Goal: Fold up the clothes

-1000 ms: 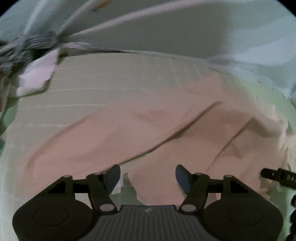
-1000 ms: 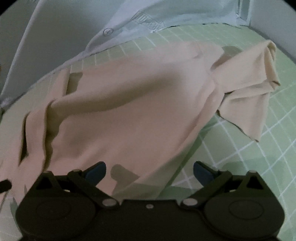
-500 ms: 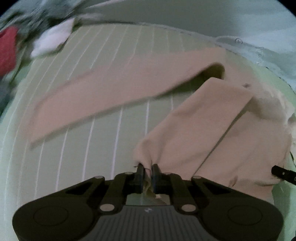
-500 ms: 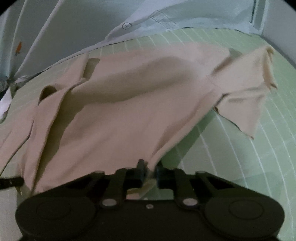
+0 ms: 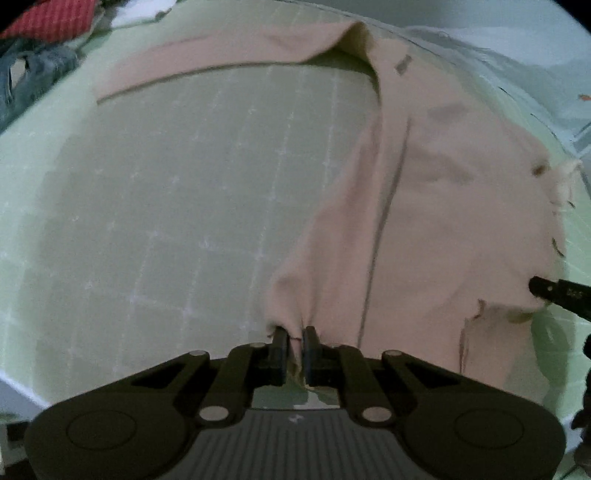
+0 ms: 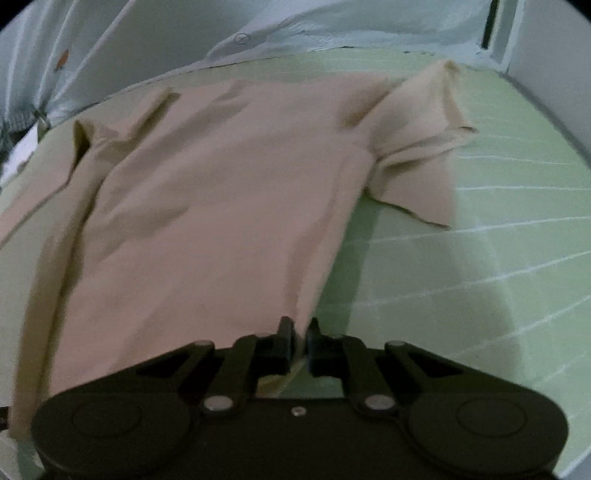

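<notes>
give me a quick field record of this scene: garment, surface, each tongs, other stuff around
garment: beige shirt, spread out, creased, one sleeve bunched
surface: green grid mat
left tongs: shut on the shirt's near edge
right tongs: shut on the shirt's near edge
left sleeve: stretched across the far side of the mat
other: clothes pile at the far left edge, with a red checked piece and denim
backdrop: pale sheet behind the mat
</notes>
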